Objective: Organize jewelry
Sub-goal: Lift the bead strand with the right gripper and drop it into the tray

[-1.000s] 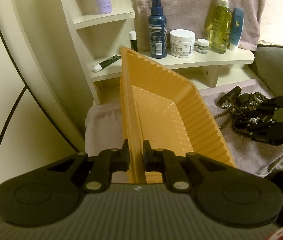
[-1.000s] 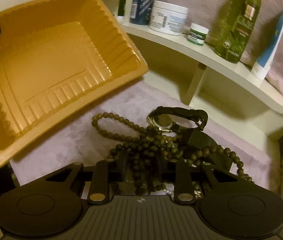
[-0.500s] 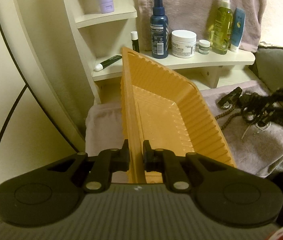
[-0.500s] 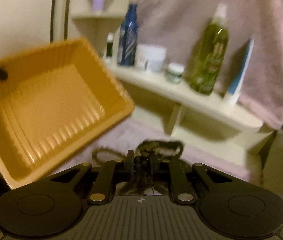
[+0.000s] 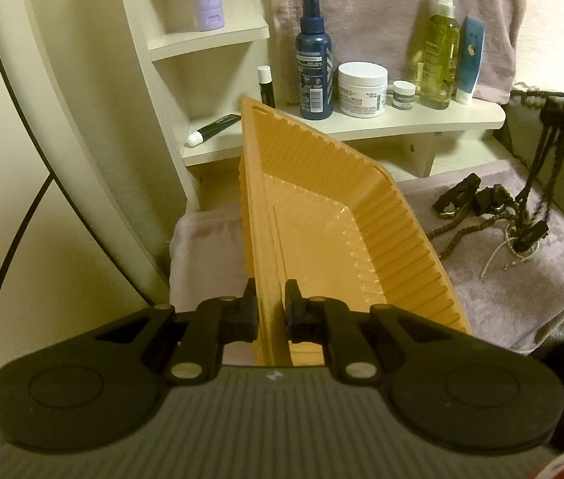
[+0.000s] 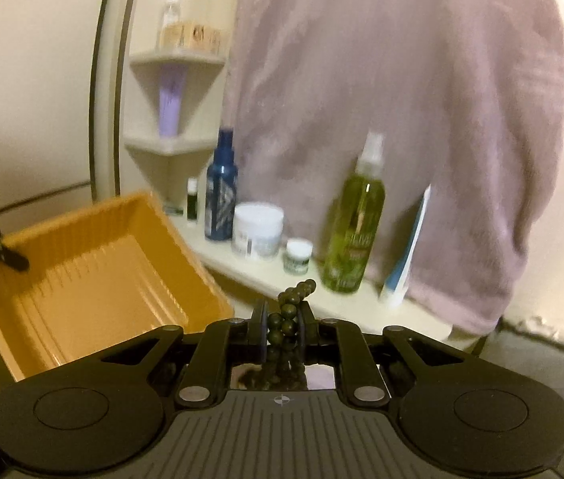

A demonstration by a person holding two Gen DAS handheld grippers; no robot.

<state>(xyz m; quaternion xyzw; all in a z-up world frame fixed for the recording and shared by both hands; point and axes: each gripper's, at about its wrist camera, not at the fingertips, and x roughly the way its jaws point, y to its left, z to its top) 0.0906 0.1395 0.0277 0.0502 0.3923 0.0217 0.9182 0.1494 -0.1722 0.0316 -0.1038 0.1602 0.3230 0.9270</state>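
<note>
Nearest you, your left hand-held gripper point(image 5: 270, 311) is clamped on the near rim of the ribbed orange plastic tray point(image 5: 322, 235), holding it tilted up on edge above the mauve towel-covered surface point(image 5: 521, 279). Your right hand-held gripper point(image 6: 282, 329) is closed on a strand of dark olive-green round beads point(image 6: 288, 313), raised above the towel, with loops hanging below the jaws and one short end sticking up.

From the left wrist view, the hanging strands run down near the towel's right edge into the dark tangle point(image 5: 493, 207) of a black-strapped watch, more beads and a thin pale chain. I judge the strand is not yet free of that pile. Lift on and the watch or chain may ride up and drop off the towel's right edge.

The tray is empty and steeply tipped, so beads dropped in could slide out over its low side.

Farther back, bottles and jars stand on the cream wooden shelf point(image 5: 401, 127); a swinging strand could knock them.
</note>
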